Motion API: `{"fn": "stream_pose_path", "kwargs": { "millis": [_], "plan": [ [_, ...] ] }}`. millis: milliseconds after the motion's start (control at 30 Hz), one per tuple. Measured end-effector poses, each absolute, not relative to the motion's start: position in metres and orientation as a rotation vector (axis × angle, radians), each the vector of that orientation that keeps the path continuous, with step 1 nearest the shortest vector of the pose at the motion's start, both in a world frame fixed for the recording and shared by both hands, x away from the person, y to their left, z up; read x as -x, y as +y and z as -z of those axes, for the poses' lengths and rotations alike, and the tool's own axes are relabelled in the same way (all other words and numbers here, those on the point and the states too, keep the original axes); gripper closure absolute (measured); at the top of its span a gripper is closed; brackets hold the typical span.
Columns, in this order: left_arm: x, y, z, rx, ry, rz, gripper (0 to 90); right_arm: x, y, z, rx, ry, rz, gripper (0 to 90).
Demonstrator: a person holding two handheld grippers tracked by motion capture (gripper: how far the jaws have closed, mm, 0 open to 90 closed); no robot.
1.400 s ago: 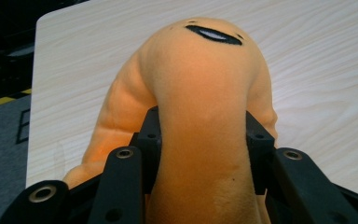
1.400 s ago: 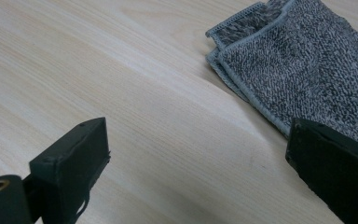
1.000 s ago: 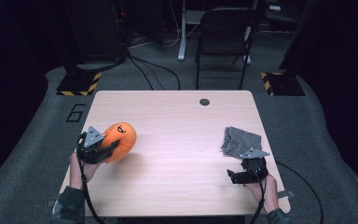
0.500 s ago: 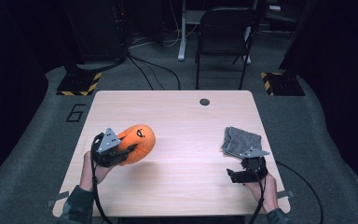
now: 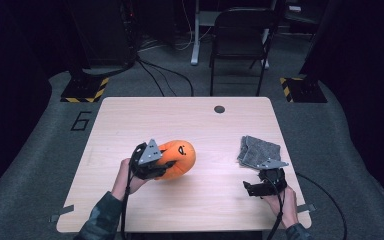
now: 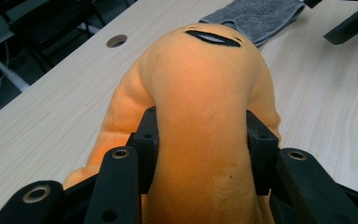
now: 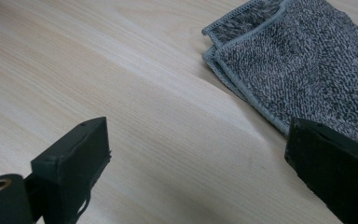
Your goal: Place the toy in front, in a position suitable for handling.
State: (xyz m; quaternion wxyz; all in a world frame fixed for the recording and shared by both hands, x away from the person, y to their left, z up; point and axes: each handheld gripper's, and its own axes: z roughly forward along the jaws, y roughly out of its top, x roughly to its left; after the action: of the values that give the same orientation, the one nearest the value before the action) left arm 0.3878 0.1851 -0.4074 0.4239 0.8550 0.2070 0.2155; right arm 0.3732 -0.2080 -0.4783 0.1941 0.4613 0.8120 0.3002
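My left claw (image 6: 200, 154) is clamped across the orange plush (image 5: 179, 156), its long axis pointing toward the grey towel (image 5: 259, 151) beside my right claw (image 7: 205, 163), jaws apart.

left gripper (image 5: 166, 167): clamped (full grip) | right gripper (image 5: 258, 189): jaws apart, low

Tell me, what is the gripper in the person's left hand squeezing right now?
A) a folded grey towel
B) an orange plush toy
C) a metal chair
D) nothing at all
B: in the left gripper view the left gripper has its two black jaws pressed into the sides of the orange plush toy, while the grey towel lies apart on the table near the right gripper.
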Motion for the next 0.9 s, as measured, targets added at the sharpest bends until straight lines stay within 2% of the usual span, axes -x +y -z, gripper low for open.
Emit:
{"fn": "stream_pose_path", "kwargs": {
  "millis": [467, 667, 767, 833, 900],
  "plan": [
    [-0.414, 0.119, 0.422, -2.204, 0.346, -0.474, 56.8, -0.372, -0.212, 0.478, -1.307, 2.264, -0.844, 6.1],
    [-0.422, 0.108, 0.439, -2.235, 0.328, -0.449, 54.6, -0.372, -0.213, 0.478, -1.302, 2.267, -0.842, 6.1],
    [-0.428, 0.105, 0.46, -2.299, 0.333, -0.419, 47.2, -0.372, -0.213, 0.479, -1.302, 2.27, -0.84, 6.0],
    [-0.429, 0.108, 0.465, -2.249, 0.345, -0.403, 39.8, -0.373, -0.213, 0.479, -1.3, 2.285, -0.835, 6.0],
    [-0.427, 0.11, 0.463, -2.237, 0.348, -0.42, 26.4, -0.372, -0.212, 0.48, -1.304, 2.279, -0.836, 6.0]
  ]
}}
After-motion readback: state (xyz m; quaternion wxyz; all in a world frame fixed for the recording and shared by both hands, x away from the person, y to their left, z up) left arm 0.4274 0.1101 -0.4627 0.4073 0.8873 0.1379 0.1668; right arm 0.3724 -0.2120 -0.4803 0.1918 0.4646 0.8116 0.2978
